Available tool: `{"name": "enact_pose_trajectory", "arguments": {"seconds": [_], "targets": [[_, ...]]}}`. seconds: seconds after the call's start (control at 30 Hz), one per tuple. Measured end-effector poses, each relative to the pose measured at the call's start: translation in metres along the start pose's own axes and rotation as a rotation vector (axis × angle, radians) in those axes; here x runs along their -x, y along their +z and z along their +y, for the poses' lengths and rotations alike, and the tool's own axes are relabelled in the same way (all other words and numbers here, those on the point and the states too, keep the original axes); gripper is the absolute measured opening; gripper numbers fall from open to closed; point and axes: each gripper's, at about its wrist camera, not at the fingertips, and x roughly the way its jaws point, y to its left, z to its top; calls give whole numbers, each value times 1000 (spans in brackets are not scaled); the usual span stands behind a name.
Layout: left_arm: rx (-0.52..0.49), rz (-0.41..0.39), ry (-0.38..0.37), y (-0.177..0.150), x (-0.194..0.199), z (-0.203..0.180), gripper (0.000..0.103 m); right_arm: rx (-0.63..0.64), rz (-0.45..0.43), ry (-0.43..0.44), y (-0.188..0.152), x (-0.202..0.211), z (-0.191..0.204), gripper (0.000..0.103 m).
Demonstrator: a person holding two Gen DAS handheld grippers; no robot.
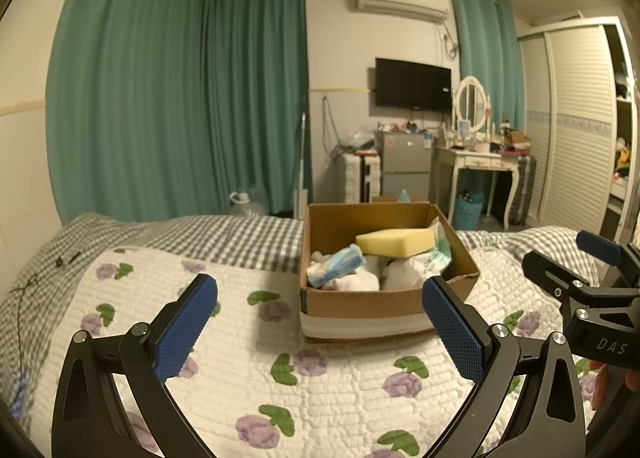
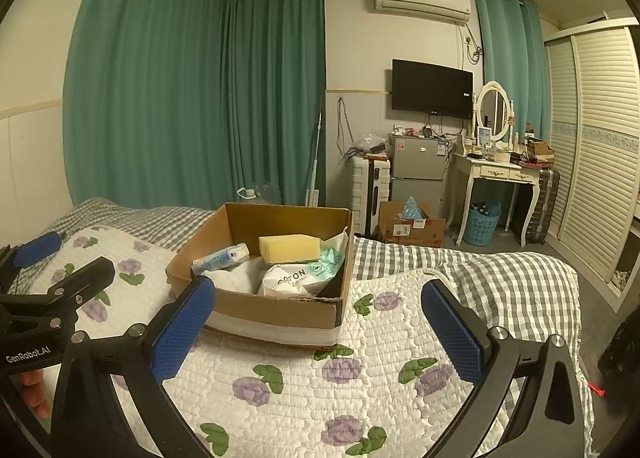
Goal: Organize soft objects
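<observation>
An open cardboard box (image 1: 360,304) (image 2: 276,312) stands on the flowered white quilt (image 1: 248,342) (image 2: 360,386). Inside lie a yellow sponge (image 1: 394,242) (image 2: 289,248), a blue-and-white tissue pack (image 1: 338,264) (image 2: 220,256), a white cotton-pad bag (image 2: 298,278) (image 1: 416,266) and white cloth (image 1: 356,282) (image 2: 236,276). My left gripper (image 1: 320,330) is open and empty, just in front of the box. My right gripper (image 2: 318,334) is open and empty, in front of the box's right corner. Each gripper shows at the edge of the other's view, the right one (image 1: 592,282) and the left one (image 2: 48,286).
The bed has a grey checked sheet (image 1: 224,238) (image 2: 500,282). Beyond its far edge are green curtains (image 1: 180,98), a white suitcase (image 2: 370,188), a small fridge (image 2: 418,170), a dressing table (image 2: 500,174), a cardboard box (image 2: 412,226) on the floor and a wardrobe (image 2: 600,138).
</observation>
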Motion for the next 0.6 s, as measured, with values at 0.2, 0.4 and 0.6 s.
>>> {"name": "enact_pose_trajectory", "arguments": {"seconds": [0.2, 0.4, 0.6], "targets": [[1, -1, -1, 0, 0, 0, 103, -1, -1, -1, -1, 0, 1, 103], [-1, 1, -2, 0, 0, 0, 103, -8, 1, -1, -2, 0, 1, 103], [-3, 0, -6, -1, 0, 0, 103, -9, 4, 0, -2, 0, 1, 103]]}}
